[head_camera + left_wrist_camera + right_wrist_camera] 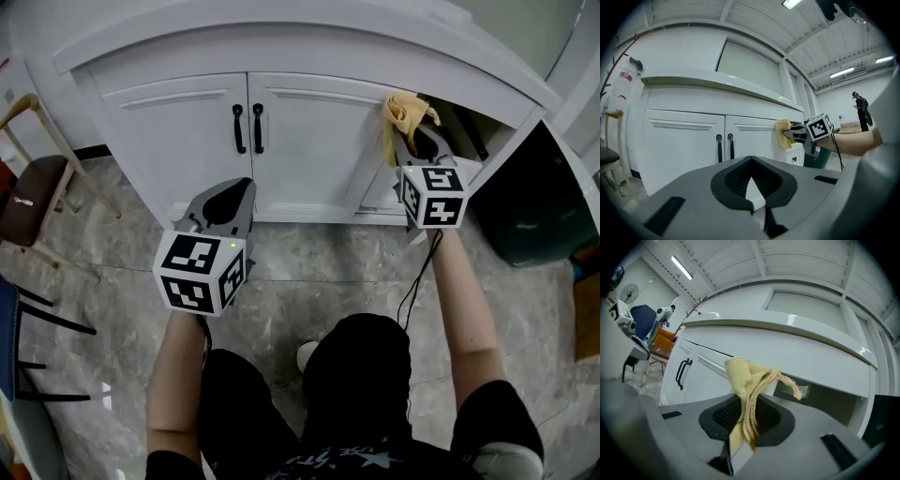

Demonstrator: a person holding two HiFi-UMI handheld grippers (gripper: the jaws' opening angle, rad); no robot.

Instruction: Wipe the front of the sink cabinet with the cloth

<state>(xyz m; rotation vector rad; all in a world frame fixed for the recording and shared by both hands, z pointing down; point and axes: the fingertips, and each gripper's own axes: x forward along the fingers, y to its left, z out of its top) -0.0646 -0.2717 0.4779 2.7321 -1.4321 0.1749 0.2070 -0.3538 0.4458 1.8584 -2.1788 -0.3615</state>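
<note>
Cloth (746,380), yellow, sits pinched in our right hand-held gripper (419,142), against the cabinet (187,131) front at the right door's top corner. Our left hand-held gripper (228,204) is well apart from it, jaws together, nothing held. Both handled doors are shut.

grey marbled floor (328,253), chair (26,199) at left, perhaps a bin (539,202).

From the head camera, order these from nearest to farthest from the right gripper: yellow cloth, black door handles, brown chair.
1. Yellow cloth: held by the right gripper.
2. Black door handles: to its left, mid-cabinet.
3. Brown chair: far left edge.
</note>
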